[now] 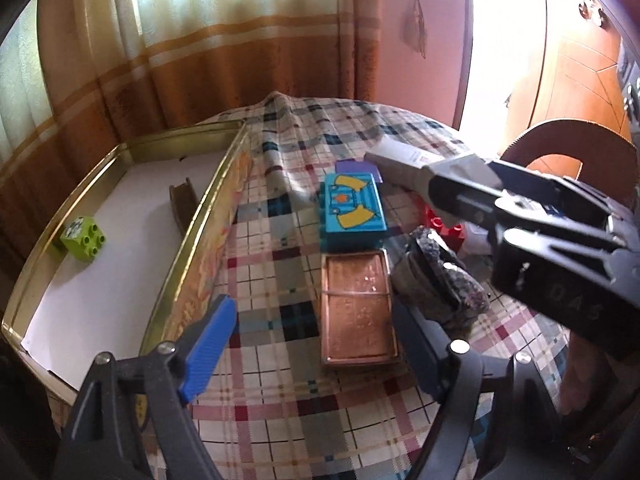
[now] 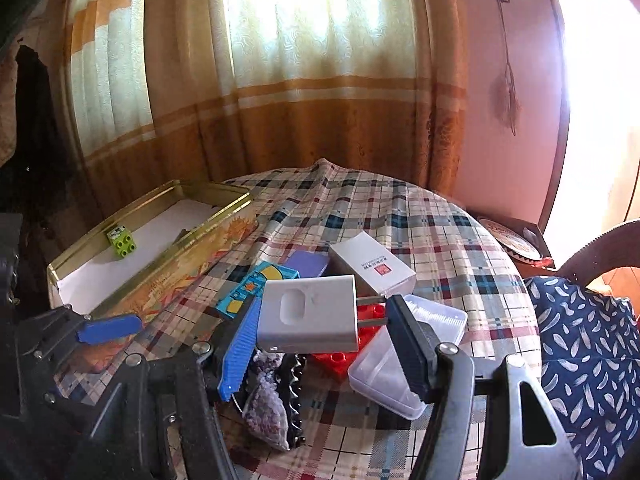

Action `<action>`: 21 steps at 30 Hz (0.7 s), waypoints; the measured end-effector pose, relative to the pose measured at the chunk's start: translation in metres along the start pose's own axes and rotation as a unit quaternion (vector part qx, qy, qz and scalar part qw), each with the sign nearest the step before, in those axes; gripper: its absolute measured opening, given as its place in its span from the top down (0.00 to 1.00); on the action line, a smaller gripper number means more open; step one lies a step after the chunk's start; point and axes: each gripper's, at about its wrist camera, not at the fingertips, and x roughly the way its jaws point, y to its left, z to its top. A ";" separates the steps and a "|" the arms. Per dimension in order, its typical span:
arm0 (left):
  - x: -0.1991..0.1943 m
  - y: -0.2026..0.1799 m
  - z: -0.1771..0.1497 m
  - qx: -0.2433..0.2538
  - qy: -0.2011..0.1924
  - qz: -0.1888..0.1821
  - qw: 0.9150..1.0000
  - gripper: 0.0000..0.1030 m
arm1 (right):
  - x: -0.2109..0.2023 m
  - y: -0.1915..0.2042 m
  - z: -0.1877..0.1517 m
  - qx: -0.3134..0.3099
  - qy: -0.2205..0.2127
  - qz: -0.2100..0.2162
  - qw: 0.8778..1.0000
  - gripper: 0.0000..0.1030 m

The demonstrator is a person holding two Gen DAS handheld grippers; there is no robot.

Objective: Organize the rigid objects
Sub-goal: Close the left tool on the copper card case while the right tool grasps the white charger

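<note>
Gripping a white charger [image 2: 307,314] between its fingers, the right gripper [image 2: 320,340] hangs above the clutter on the checked tablecloth [image 2: 440,224], the plug's two prongs pointing toward three o'clock. The left gripper [image 1: 316,340] hovers low with fingers spread wide, holding nothing, a copper-coloured tin [image 1: 358,308] lying between them. At ten o'clock, the open gold box [image 1: 188,264] holds a green block [image 1: 83,237].
</note>
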 end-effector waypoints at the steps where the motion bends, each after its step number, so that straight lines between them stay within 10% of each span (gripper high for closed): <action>1: -0.001 0.000 0.000 -0.001 -0.002 -0.004 1.000 0.22 | 0.002 -0.001 0.000 0.003 0.004 0.002 1.000 0.36; 21: 0.023 -0.007 -0.001 0.007 0.044 -0.049 0.998 0.56 | 0.004 -0.004 0.000 0.007 0.010 0.007 1.000 0.36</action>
